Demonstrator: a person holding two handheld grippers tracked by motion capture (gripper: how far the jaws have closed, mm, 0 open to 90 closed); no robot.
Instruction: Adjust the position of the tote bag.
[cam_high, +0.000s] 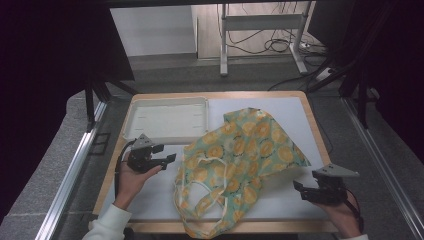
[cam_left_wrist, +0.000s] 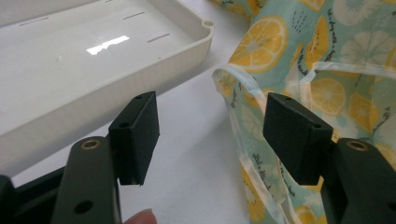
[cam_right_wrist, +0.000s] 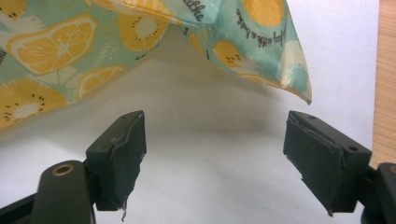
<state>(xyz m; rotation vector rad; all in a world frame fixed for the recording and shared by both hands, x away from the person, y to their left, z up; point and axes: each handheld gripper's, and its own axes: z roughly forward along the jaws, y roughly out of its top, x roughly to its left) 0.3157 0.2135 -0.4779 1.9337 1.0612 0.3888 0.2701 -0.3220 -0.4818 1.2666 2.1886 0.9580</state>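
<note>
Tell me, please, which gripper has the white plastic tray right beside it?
The left gripper: the shallow white plastic tray lies just beyond it, whereas the right gripper faces the lemon-print fabric bag.

The bag (cam_right_wrist: 261, 28) has small black writing printed on it, in curly letters, between the orange slices. In the right gripper view, one bit near the top ends in "the" (cam_right_wrist: 195, 13). Another line of writing runs down the cloth just right of it, beside an orange slice, but it is too small and tilted to read. In the left gripper view, more of the same curly writing sits on the bag (cam_left_wrist: 299, 51) near its handle, low down and at the far right. It is too tiny and blurry to read.
</note>
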